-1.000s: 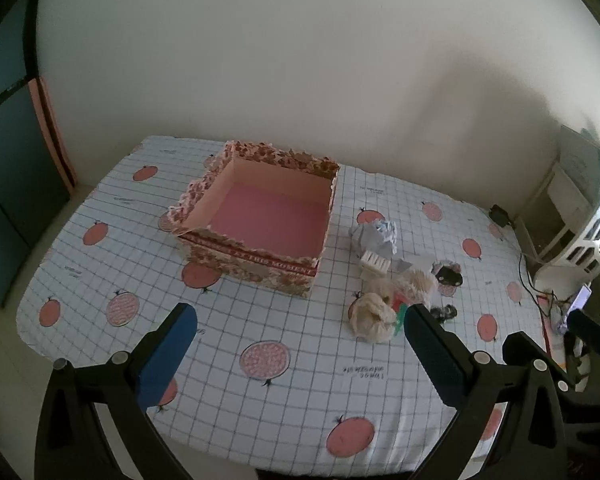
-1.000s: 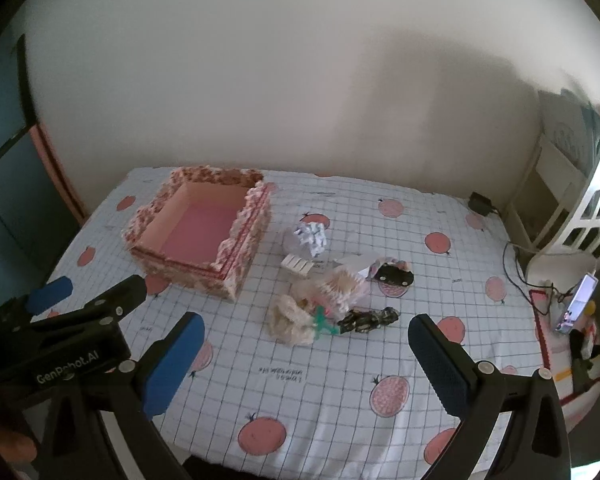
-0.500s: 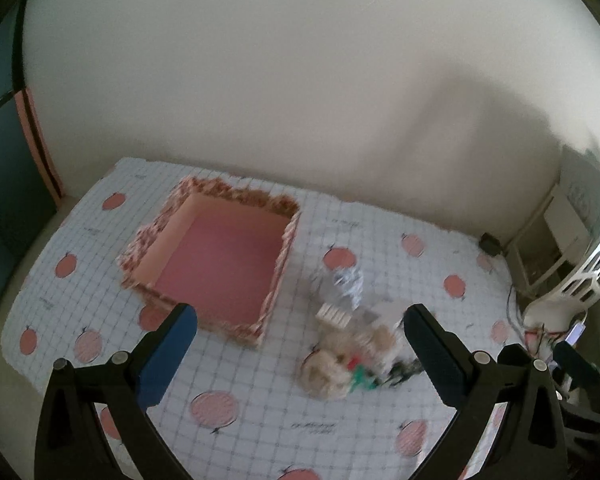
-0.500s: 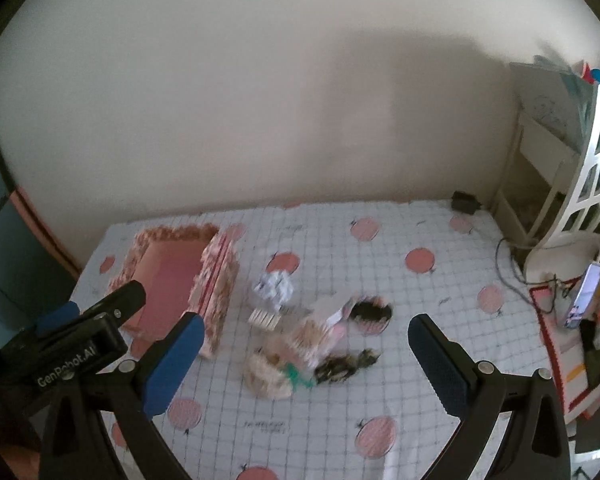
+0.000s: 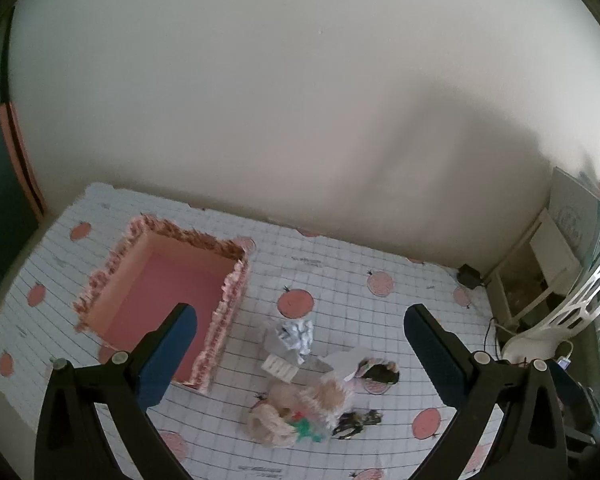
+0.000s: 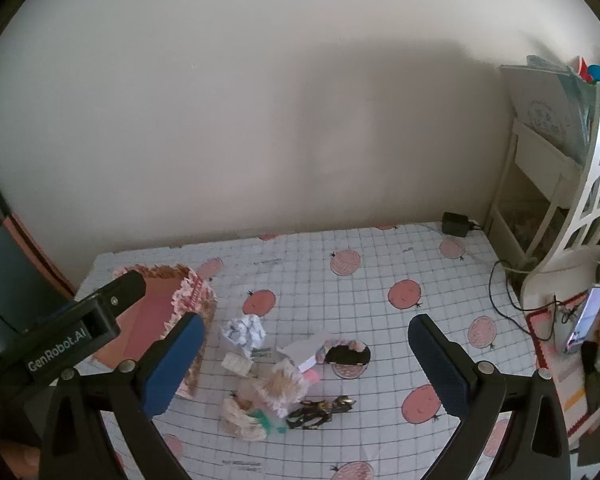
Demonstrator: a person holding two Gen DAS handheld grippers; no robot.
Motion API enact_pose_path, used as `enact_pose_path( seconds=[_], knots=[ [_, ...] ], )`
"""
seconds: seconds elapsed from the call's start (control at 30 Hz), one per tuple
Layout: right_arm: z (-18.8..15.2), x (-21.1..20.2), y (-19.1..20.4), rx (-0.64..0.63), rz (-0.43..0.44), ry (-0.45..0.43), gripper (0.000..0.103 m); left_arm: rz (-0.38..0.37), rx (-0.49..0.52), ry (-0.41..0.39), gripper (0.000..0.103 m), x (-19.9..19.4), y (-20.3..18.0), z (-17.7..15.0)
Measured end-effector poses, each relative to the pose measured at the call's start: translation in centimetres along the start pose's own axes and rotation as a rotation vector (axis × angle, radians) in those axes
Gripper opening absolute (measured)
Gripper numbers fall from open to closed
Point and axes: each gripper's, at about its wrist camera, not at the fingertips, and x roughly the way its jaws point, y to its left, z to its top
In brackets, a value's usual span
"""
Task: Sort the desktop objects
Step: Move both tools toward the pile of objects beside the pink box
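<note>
Two grippers, left gripper point(image 5: 300, 354) and right gripper point(image 6: 306, 360), hang above the table with blue fingers point(image 5: 168, 354) spread wide, holding nothing. Below lies the heap of small objects point(image 6: 276, 376): crumpled paper point(image 6: 244, 330), a beige fluffy item point(image 6: 282, 386), a dark wrapper point(image 6: 320, 414). The open floral box point(image 5: 160, 300) stands just left of the heap on the checked tablecloth point(image 6: 380, 292).

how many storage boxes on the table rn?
1. The pink floral box sits open at the left of the table, left of the clutter pile; nothing shows inside it, though the left gripper's finger hides part.
</note>
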Motion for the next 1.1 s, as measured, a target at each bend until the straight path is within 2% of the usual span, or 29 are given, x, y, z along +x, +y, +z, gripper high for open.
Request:
enact_pose_path(
  seconds=[0.17,0.3,0.6,0.93,1.1],
  knots=[
    [-2.9,3.9,0.1,-0.064,0.016,0.087,0.103,-0.033,-0.004,0.058,0.103,3.0,-0.5,-2.2],
    [-6.1,7.1,0.2,-0.092,0.033,0.171,0.103,-0.025,0.061,0.125,0.103,6.0,-1.3,-4.8],
    [-10.1,11.8,-1.7,-0.039,0.01,0.269,0.103,0.068,-0.026,0.222,0.103,10.6,2.4,-9.5],
    [-13.6,15.5,-2.9,-0.034,-0.014,0.347,0.103,0.089,-0.074,0.326,0.103,13.6,5.1,-13.5],
    [-15.6,17.3,-3.4,-0.028,-0.03,0.388,0.103,0.081,-0.159,0.414,0.103,15.3,6.7,-14.5]
  ],
)
